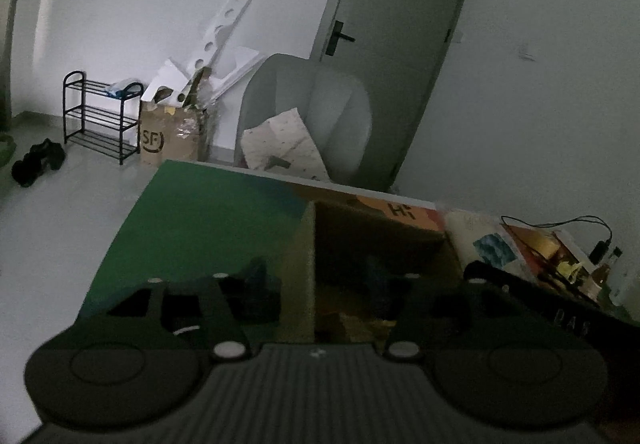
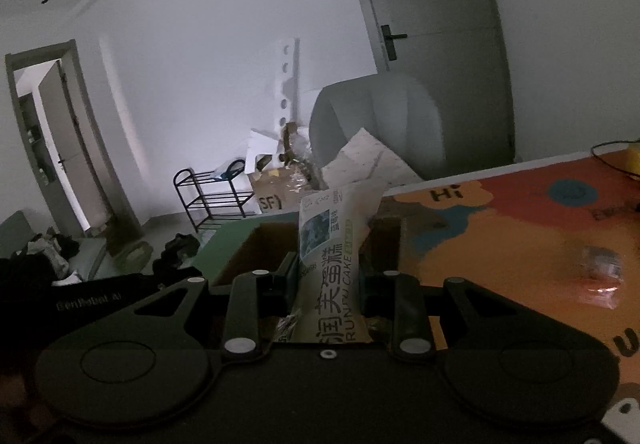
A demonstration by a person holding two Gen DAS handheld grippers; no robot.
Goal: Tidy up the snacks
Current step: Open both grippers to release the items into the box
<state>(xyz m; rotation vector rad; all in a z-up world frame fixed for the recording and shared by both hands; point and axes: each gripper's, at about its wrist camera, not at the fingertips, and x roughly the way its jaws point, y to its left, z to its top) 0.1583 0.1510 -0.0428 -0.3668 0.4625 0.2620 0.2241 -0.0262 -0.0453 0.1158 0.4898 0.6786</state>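
- While right tongs (image 2: 326,284) clamp the cake packet (image 2: 334,256) upright, carry it over the cardboard box (image 2: 260,244) just beyond, on the counter (image 2: 500,244).
- Left tongs (image 1: 316,284) half-wide, empty, straddling the box wall: keep clear.
- Release low inside, I'd say.

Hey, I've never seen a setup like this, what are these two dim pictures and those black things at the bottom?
A person holds a handheld gripper in each hand, each carrying a camera looking along its fingers. In the left view, the left gripper is open and empty over a cardboard box on the colourful mat. In the right view, the right gripper is shut on a cake packet above the same box. A small wrapped snack lies on the mat.
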